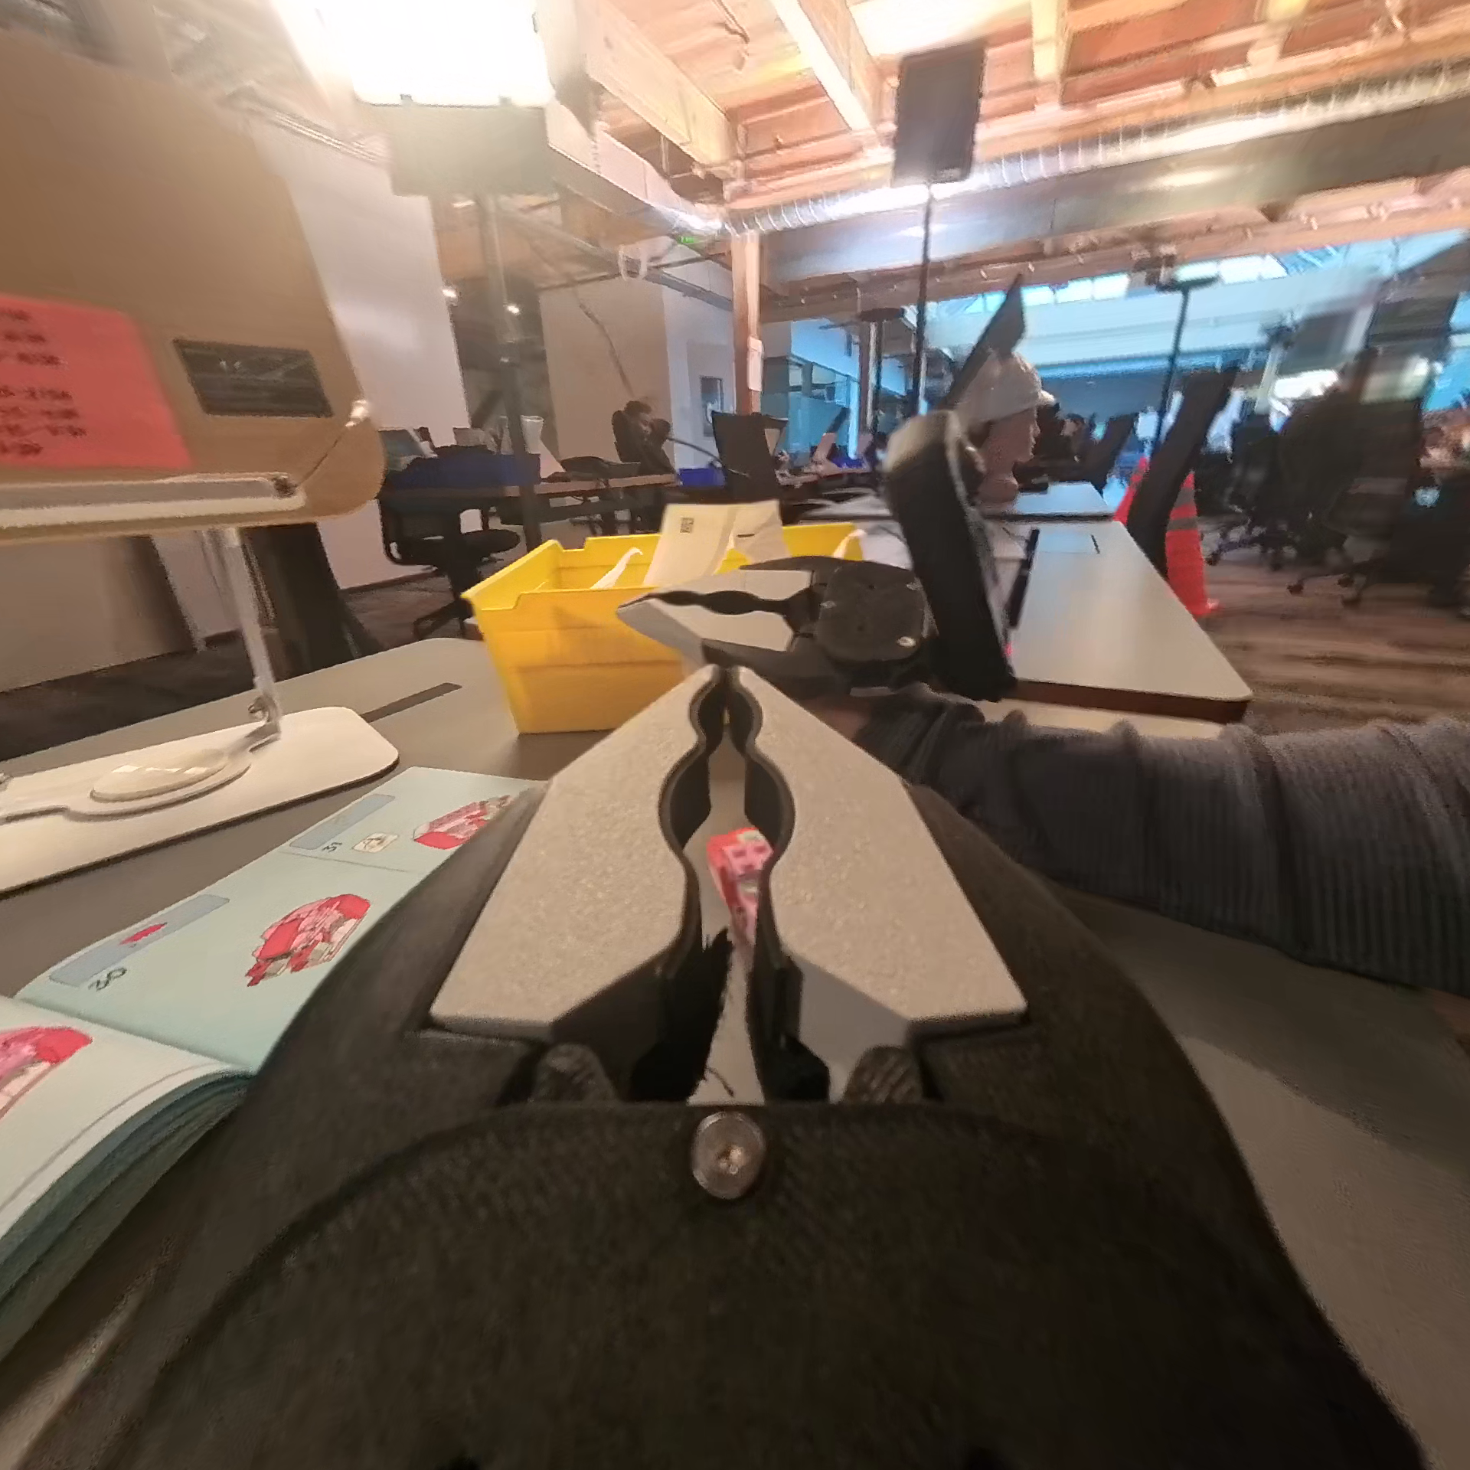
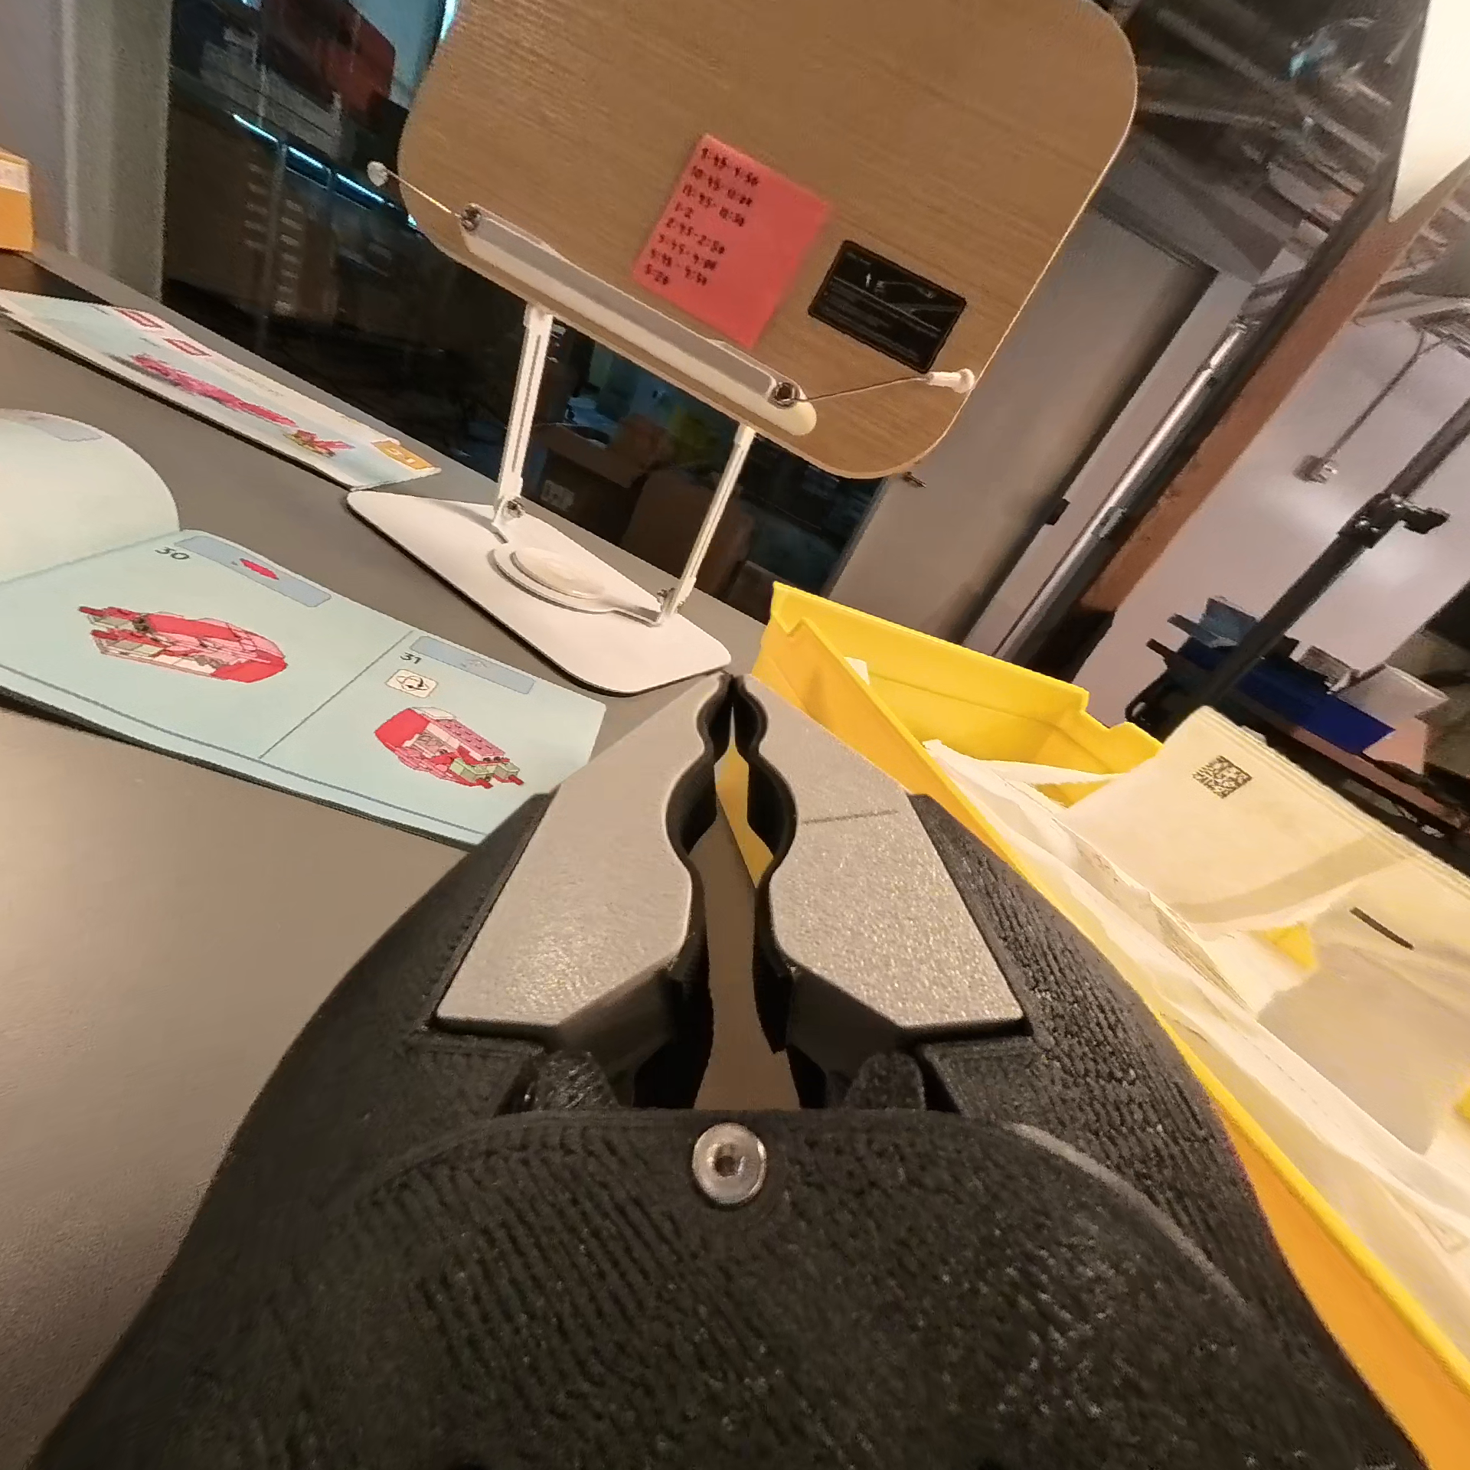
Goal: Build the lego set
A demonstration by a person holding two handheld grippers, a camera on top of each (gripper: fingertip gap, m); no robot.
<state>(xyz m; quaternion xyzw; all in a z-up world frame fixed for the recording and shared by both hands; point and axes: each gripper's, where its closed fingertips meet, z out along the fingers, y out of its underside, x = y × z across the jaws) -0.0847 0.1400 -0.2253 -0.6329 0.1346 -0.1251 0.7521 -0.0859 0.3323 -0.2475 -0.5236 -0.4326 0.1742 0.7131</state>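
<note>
Room: an open office with exposed wooden ceiling beams, rows of desks and dark chairs, and an orange cone (image 1: 1176, 541) far right.
Surface: a dark grey table (image 2: 159, 915) bears everything near the grippers.
Booklet: an open pale-blue instruction booklet (image 2: 318, 700) lies flat at the left, its pages showing red and pink brick models; a second leaflet (image 2: 239, 398) lies farther back.
Stand: a white-based book stand (image 2: 557, 589) with a wooden board (image 2: 716, 159) rises behind the booklet; a red note (image 2: 728, 239) and a black plate (image 2: 887, 306) are stuck on the board.
Left gripper: the left gripper (image 1: 722, 676) has its grey fingertips (image 1: 620, 795) met at the front with nothing pinched between them; through the wavy slot behind the tips a pink brick piece (image 1: 740, 867) shows on the table below, not gripped.
Bin: a yellow bin (image 1: 573, 636) stands just beyond the left gripper, holding white paper bags (image 2: 1193, 875).
Right gripper: the right gripper (image 2: 733, 682) is closed tip to tip and bare, lying just beside the bin's near wall, its tips near the stand's base.
Arm: a gloved hand (image 1: 939, 740) and grey sleeve (image 1: 1273, 843) hold the right gripper from the right.
</note>
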